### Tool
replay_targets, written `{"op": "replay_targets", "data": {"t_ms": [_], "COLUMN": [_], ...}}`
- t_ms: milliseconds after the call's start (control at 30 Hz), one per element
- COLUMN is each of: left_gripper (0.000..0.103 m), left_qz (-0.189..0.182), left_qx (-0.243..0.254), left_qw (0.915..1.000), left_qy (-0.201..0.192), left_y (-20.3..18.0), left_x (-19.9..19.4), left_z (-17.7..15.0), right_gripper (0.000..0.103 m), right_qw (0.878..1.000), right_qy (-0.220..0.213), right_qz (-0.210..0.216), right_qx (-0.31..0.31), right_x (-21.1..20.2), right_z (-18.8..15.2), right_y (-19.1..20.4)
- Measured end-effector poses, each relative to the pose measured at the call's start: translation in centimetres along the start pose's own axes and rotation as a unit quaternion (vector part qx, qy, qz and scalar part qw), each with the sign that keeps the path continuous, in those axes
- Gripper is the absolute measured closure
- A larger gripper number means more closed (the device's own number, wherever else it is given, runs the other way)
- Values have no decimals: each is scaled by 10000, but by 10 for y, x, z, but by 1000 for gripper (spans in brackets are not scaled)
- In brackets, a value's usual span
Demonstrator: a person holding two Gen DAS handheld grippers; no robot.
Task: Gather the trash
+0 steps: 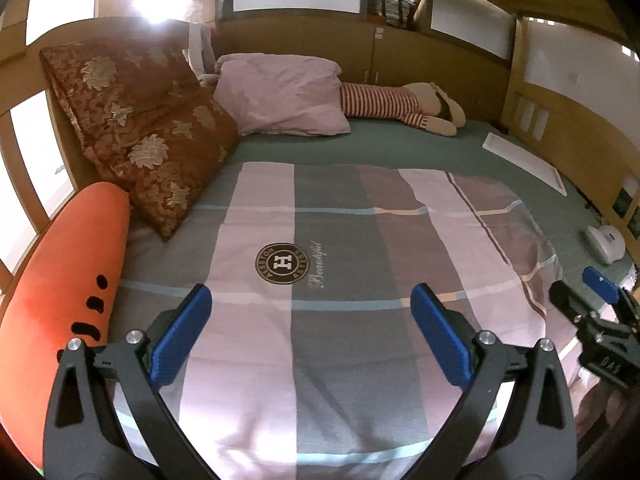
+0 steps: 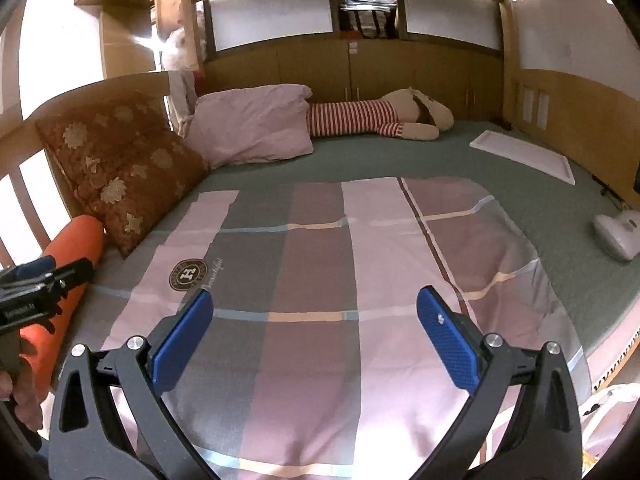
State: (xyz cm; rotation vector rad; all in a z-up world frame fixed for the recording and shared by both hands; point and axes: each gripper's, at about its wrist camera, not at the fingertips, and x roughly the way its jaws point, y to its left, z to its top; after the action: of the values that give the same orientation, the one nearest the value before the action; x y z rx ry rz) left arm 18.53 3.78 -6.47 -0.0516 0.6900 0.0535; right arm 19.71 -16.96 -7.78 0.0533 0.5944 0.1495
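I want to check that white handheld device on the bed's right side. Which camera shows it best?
The right wrist view: the white handheld device lies whole and unobstructed on the green sheet. In the left wrist view it sits smaller, near the edge, just beyond the right gripper.

The quilt (image 1: 320, 280) is checked in pink, grey and mauve over a green sheet (image 1: 380, 148). A rust floral cushion (image 1: 140, 128) adjoins an orange bolster (image 1: 60, 288); the plush toy (image 1: 392, 106) wears red-and-white stripes.

Left gripper (image 1: 310, 304): jaws wide apart, nothing between, over quilt (image 1: 320, 360).
Right gripper (image 1: 592, 300): at right edge.
Carrot pillow (image 1: 60, 280): left, beside brown cushion (image 1: 140, 132).
Pink pillow (image 1: 280, 96): far end, touching striped doll (image 1: 384, 106).
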Motion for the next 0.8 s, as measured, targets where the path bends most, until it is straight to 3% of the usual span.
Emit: {"op": "replay_targets", "data": {"t_ms": [200,800], "left_gripper": [3,3], "left_qz": [135,8], "left_qx": [35,36], "left_qw": [9999,9998], "left_qy": [46,187], "left_y": [-3,-7], "left_x": [1,6], "left_z": [-1,-1], "right_gripper": [3,3], "right_qw": [10000,10000], "right_qy": [-23,-17], "right_qz": [22,33], "right_qx": [-54,-38], "right_x": [1,4], "right_z": [0,1], "right_y": [2,1]}}
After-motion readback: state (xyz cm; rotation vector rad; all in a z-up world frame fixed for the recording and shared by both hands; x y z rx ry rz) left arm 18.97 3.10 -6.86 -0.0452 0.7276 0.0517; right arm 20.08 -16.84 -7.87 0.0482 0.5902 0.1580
